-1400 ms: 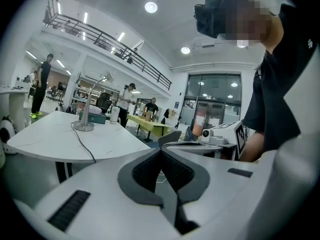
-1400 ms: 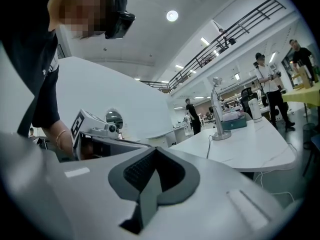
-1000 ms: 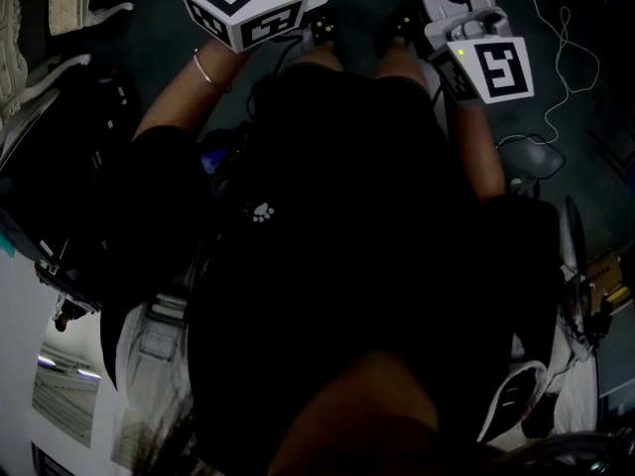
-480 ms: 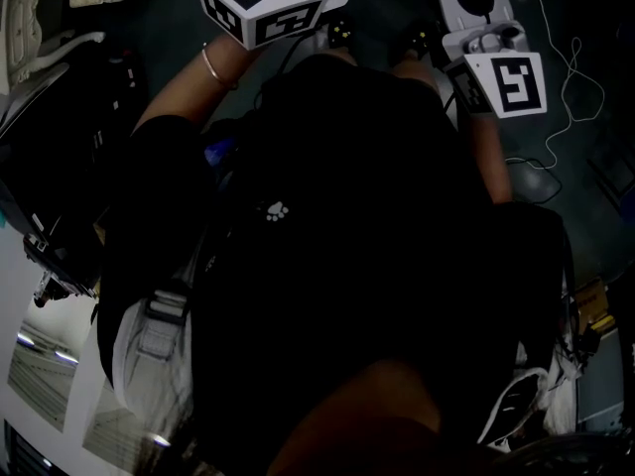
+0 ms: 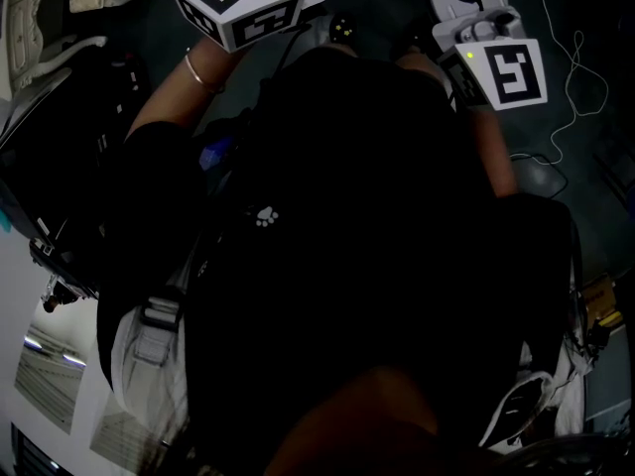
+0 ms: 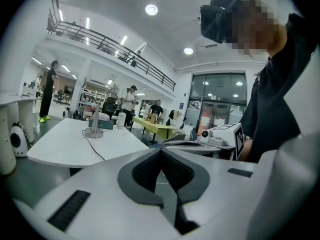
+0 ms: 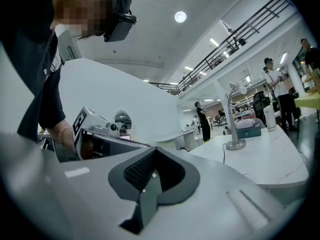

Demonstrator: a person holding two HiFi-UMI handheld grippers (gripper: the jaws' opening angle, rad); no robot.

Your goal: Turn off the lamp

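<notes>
Your lamp [image 7: 233, 120] stands upright on a white table [image 7: 272, 159], a silver stem rising from a round base. Its cord [image 7: 223, 153] trails off the base. You can't tell whether it's lit.

The lamp [image 7: 235, 145] is silver — table [image 7: 272, 160] white, box [image 7: 248, 131] teal

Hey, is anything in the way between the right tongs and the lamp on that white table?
Nothing visible does. The right tongs are shut and empty, and the lamp stands upright on the white table ahead and to their right, with only open space and bare tabletop between.
</notes>
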